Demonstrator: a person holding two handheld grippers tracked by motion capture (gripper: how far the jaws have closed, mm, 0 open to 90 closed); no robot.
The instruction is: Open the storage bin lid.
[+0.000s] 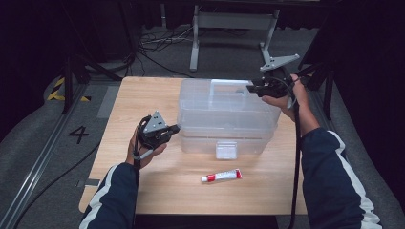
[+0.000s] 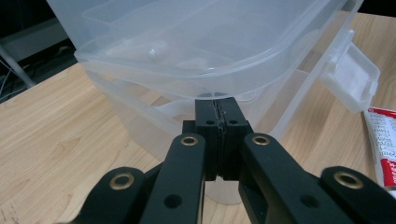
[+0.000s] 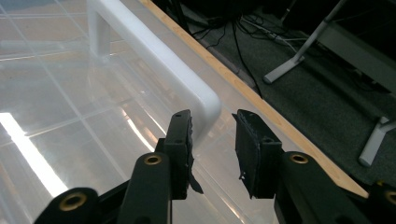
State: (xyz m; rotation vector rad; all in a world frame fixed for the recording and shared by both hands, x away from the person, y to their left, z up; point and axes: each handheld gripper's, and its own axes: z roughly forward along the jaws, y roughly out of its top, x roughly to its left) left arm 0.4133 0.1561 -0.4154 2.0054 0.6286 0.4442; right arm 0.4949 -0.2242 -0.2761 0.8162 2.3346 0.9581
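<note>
One clear box [image 1: 224, 119], one tube [image 1: 221, 176] — two grippers

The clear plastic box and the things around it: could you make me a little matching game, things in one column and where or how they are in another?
Things:
1. clear plastic storage box
2. red and white tube
3. left gripper
4. right gripper

States:
A. fingers apart, at the end of the box's white handle
B. lying flat on the wooden table, in front of the box
C. fingers shut together, tips at the box's rim
D. standing in the middle of the table, front latch hanging open

Pairs: 1-D, 2-B, 3-C, 4-A
</note>
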